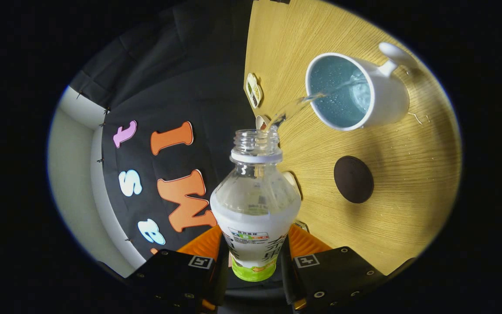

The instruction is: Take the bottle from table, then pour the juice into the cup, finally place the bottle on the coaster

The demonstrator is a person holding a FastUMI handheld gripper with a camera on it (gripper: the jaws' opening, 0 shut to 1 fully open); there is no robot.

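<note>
Gripper view: jaws clamp the tilted bottle (255,209), pouring into the cup (355,91); coaster (353,179) lies apart, nearer.

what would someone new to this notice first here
The clear plastic bottle with a white label, clamped between the gripper fingers and tipped over, sends a thin stream of clear liquid from its open mouth. The stream lands in the white mug with a blue inside beyond the fingers on the wooden table. Beside the mug lies a dark round coaster, nothing on it.
</note>
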